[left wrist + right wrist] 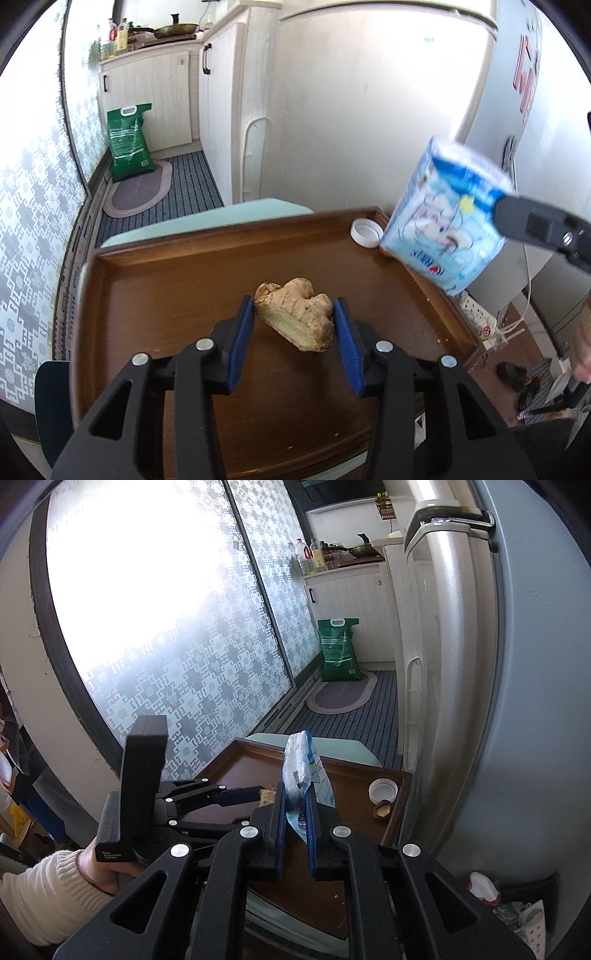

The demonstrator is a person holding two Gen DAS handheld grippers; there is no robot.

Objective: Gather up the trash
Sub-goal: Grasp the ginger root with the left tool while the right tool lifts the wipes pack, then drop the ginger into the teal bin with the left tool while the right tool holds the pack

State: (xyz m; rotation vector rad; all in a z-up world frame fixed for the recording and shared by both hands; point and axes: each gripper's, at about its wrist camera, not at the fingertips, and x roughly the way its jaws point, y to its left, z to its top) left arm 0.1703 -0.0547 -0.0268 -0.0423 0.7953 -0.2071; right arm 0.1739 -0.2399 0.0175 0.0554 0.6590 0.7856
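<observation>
A piece of ginger [298, 318] lies on the brown wooden tray [155, 280]. My left gripper [295, 314] is open, its blue pads on either side of the ginger; whether they touch it I cannot tell. My right gripper [297, 797] is shut on a light blue tissue packet [301, 768] and holds it in the air above the tray's right side; the packet also shows in the left wrist view [445, 218]. A white bottle cap [366, 232] lies at the tray's far right corner, with a small brown nut shell [382, 809] beside it.
The tray rests on a pale green table [207, 218]. A grey fridge [517, 701] stands right of it. A green bag [129, 142] and an oval mat [138, 190] lie on the kitchen floor beyond. Patterned glass doors [166, 646] run along the left.
</observation>
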